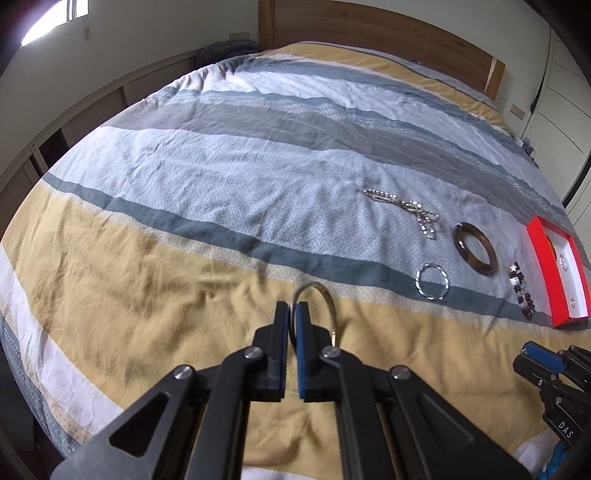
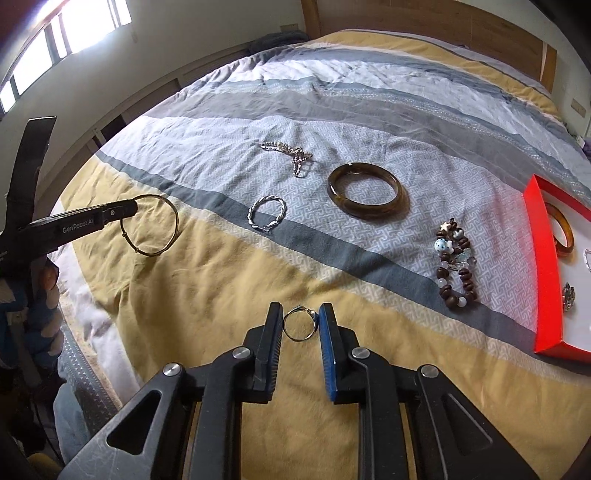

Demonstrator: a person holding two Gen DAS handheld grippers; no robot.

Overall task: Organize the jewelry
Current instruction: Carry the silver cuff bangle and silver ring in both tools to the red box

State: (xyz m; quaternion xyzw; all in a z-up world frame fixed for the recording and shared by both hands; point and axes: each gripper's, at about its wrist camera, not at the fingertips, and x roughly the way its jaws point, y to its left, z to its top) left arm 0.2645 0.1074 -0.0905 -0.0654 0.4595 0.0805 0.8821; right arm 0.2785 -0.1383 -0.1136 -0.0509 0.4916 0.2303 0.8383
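My left gripper [image 1: 294,308] is shut on a thin wire bangle [image 1: 325,295] and holds it above the bed; the right wrist view shows that bangle [image 2: 173,225] hanging from the left gripper [image 2: 135,208]. My right gripper [image 2: 300,317] is shut on a small silver ring [image 2: 295,338]. On the bedspread lie a brown bangle [image 2: 364,192], a twisted silver bracelet [image 2: 266,214], a beaded bracelet [image 2: 456,258] and a silver chain [image 2: 290,151]. A red box [image 2: 539,258] at the right holds an amber bangle [image 2: 563,229].
The striped bedspread [image 1: 184,184] covers the whole bed, with a wooden headboard [image 1: 369,29] at the far end. The red box [image 1: 539,273] sits near the bed's right edge. The right gripper [image 1: 543,362] shows at the lower right of the left wrist view.
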